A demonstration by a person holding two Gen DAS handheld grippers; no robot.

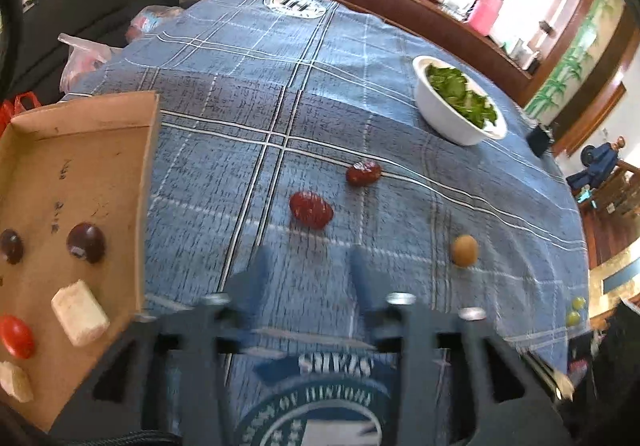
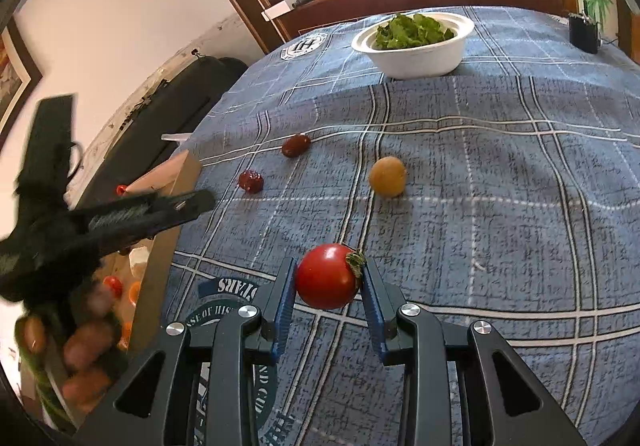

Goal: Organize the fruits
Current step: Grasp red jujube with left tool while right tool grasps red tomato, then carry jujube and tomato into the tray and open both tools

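Clearly the right gripper clamps the tomato for the left-hand box; the left gripper hangs apart, empty.

The blue plaid cloth over the desk bears a round printed emblem near the camera. In the right wrist view it shows "STARS" upside down on a banner, then "OF HIS" and "ND CUP" around the ring. In the left wrist view the ring reads "OF HISTORY". A second emblem at the far edge carries a large "H".
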